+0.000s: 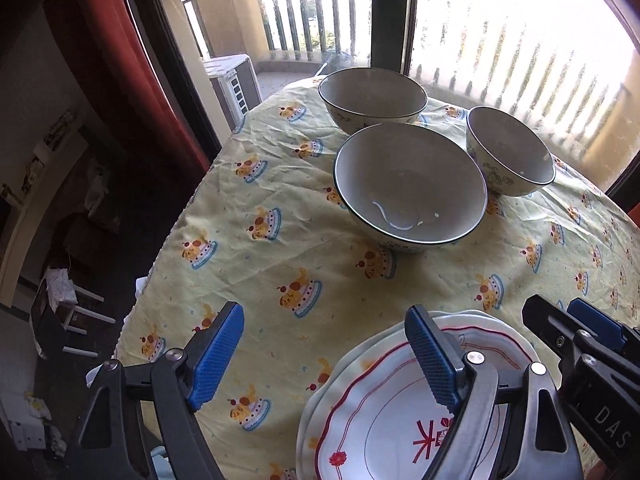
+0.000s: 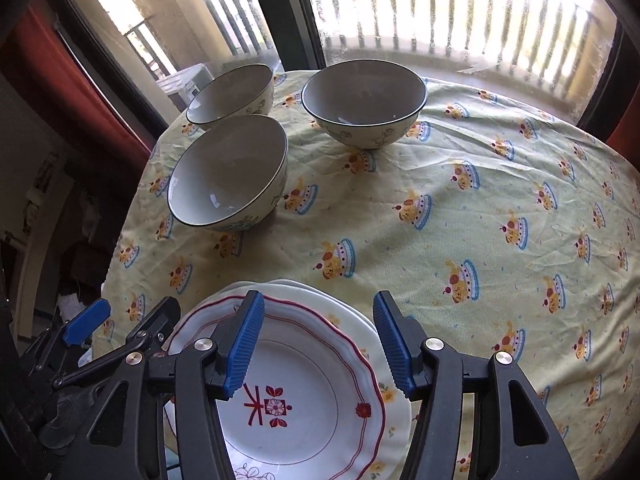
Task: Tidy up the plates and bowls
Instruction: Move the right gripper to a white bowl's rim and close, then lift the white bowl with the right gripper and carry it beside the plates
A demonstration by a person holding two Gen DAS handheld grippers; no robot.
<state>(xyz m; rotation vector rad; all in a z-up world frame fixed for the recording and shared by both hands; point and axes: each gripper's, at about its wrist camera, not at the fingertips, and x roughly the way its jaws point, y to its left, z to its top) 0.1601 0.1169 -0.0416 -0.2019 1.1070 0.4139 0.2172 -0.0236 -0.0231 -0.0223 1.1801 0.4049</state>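
Several white plates lie stacked at the near side of the table, the top plate rimmed in red with a red character. My left gripper hangs open above the stack's left edge, one finger over the plates and the other over the cloth. My right gripper is open over the top plate, with nothing between its pads. Three dark-rimmed bowls stand apart farther back: a near bowl, a far left bowl and a right bowl.
A yellow tablecloth with cake prints covers the round table, which drops off at the left edge. Glass balcony doors stand close behind the bowls, with a red curtain on the left. Bare cloth stretches to the right of the plates.
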